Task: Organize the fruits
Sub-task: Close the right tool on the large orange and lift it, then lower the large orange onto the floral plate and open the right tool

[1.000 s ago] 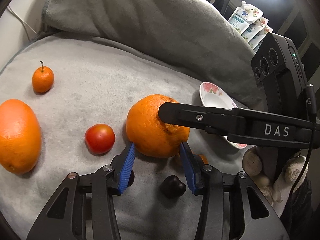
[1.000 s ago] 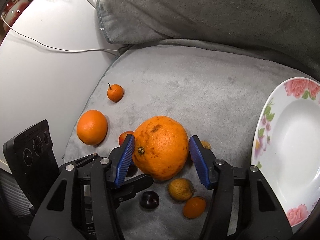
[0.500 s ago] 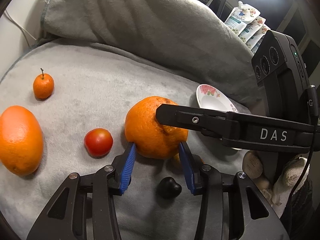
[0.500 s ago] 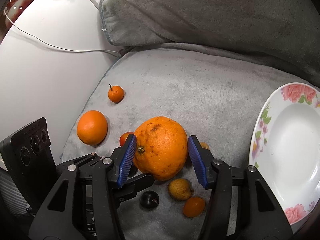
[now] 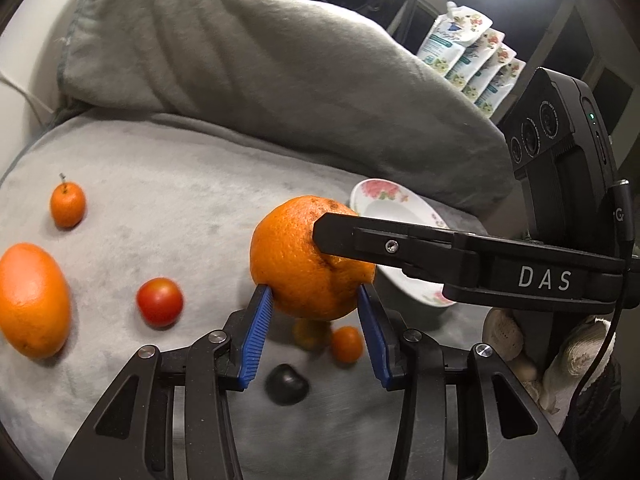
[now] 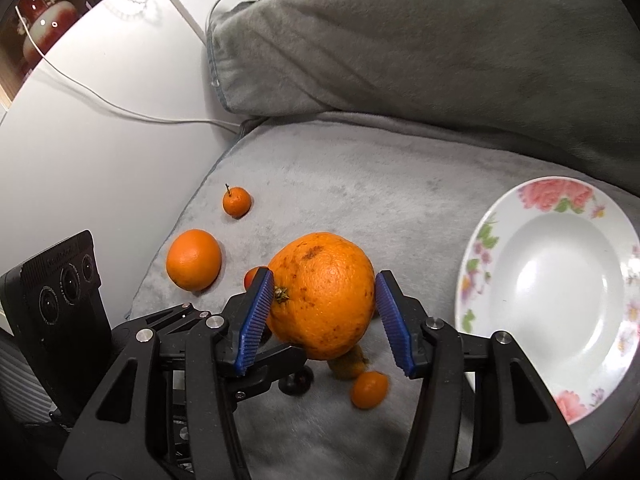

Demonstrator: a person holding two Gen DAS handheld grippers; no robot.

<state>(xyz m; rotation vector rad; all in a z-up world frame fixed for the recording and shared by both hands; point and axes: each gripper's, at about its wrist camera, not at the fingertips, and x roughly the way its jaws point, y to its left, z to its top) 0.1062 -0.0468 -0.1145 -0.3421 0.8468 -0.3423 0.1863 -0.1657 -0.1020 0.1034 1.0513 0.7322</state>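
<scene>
Fruit lay scattered on the grey blanket. Far left of the left gripper sat a stemmed mandarin and a medium orange, with a tomato nearer in. The left gripper's jaws stood wide, its blue pads flanking the underside of the large orange, contact unclear. The right gripper had that large orange clamped between its pads, clear of the blanket! Beneath it sat a dark fruit and a kumquat. Right of the right gripper waited the floral plate.
</scene>
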